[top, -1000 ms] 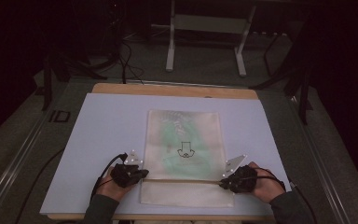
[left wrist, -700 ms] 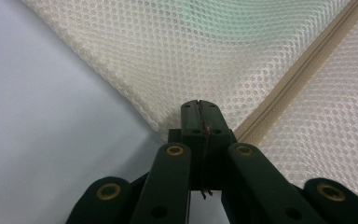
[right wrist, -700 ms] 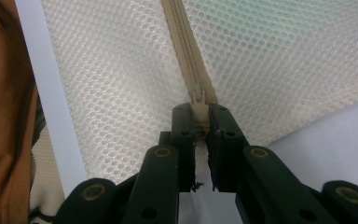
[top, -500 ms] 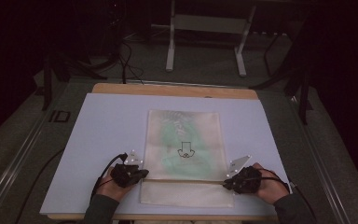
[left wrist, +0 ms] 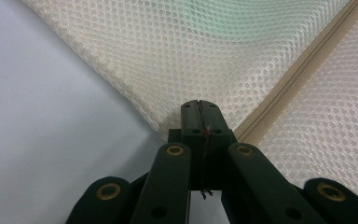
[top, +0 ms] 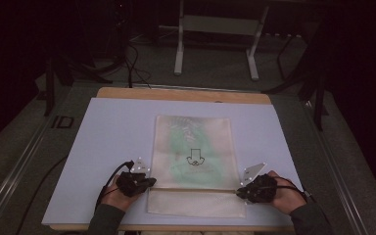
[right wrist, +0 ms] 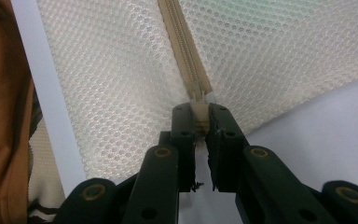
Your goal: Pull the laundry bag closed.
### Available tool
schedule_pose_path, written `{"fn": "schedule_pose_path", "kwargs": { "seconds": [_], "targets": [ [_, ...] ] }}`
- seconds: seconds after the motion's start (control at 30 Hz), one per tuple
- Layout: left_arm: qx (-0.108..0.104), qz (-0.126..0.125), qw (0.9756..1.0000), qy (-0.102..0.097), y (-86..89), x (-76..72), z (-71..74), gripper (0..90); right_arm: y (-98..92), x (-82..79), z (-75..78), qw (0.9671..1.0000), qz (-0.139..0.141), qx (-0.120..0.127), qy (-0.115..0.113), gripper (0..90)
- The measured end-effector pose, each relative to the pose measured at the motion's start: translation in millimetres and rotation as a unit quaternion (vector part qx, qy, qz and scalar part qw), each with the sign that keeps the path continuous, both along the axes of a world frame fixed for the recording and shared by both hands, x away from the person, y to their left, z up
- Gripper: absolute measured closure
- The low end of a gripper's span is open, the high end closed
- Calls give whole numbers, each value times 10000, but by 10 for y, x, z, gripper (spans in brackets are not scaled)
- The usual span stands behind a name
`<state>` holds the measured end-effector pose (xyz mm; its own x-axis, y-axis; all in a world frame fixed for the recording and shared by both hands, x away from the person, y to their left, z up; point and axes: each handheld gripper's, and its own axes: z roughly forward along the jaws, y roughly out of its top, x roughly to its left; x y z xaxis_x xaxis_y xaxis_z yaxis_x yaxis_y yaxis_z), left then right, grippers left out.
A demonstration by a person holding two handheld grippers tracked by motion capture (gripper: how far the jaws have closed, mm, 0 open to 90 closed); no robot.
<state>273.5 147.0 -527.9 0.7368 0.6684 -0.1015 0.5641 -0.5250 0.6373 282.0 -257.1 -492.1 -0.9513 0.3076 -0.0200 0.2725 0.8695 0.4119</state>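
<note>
A cream mesh bag [top: 193,156] with green cloth inside lies flat in the middle of the white table top [top: 112,132]. A zip [top: 196,189] runs across it near the front. My left gripper [top: 149,182] is shut on the bag's left edge [left wrist: 168,121] beside the zip's end [left wrist: 270,116]. My right gripper [top: 239,192] is shut on the zip's right end, and in the right gripper view its jaws pinch the zip's pull [right wrist: 199,114]. The mesh [right wrist: 121,93] spreads away from both jaws.
A wooden strip [top: 181,93] borders the table's far edge. Beyond it stand a metal frame [top: 215,44] and cables on the dark floor. A brown sleeve [right wrist: 4,121] shows at the left of the right gripper view.
The right hand has shifted slightly to the right along the zip line. The left hand and the bag stay as they were.
</note>
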Motion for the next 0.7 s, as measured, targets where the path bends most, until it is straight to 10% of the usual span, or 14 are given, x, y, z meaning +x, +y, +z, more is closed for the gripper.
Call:
{"fn": "schedule_pose_path", "kwargs": {
  "seconds": [0.7],
  "targets": [
    [-81,64,9999,30,10,-1,-5,891,-160,-1,31,9982,-356,489,-52,693]
  ]
}}
